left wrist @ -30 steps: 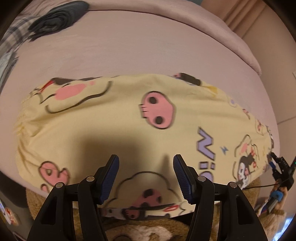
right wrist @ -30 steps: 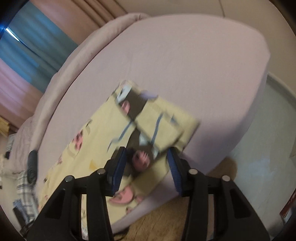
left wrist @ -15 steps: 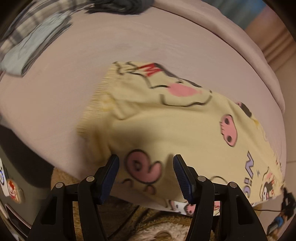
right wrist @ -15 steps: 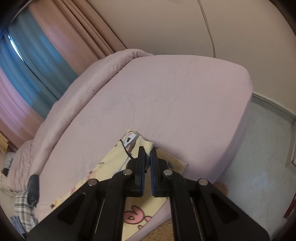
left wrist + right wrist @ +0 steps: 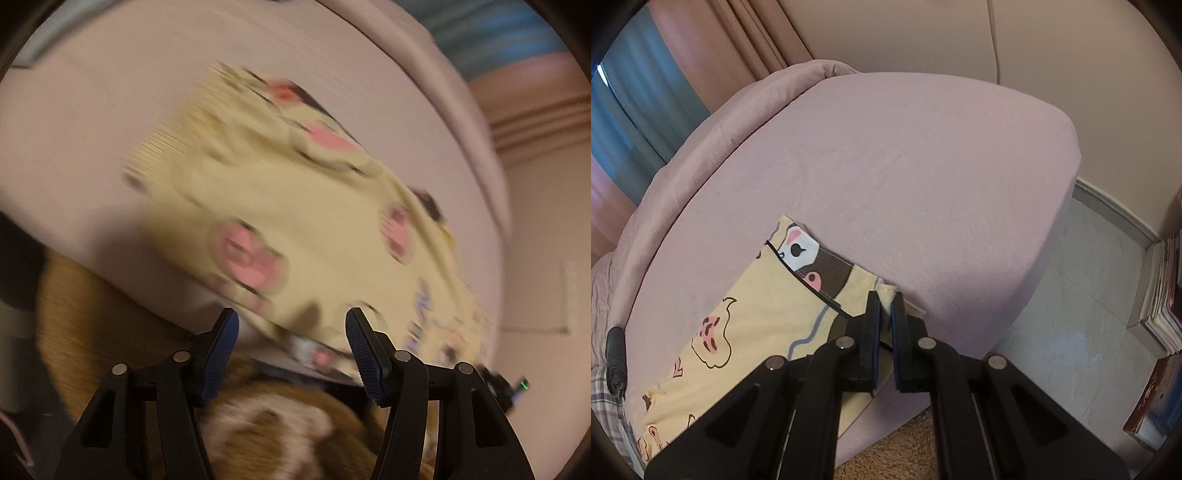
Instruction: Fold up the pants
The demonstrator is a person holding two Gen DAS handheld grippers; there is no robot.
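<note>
Lifting the pants (image 5: 746, 317) hem cleanly needs the right gripper (image 5: 882, 314) jaws pinching both layers; left gripper (image 5: 291, 332) jaws, spread, should seize the waistband.

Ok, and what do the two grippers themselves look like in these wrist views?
Both look alike. The left gripper and the right gripper have matte black, angular linkage arms with cut-out openings and round silver pivot pins. Their fingers carry dark blue ribbed pads. No cables, markings, hands or sleeves show.
</note>
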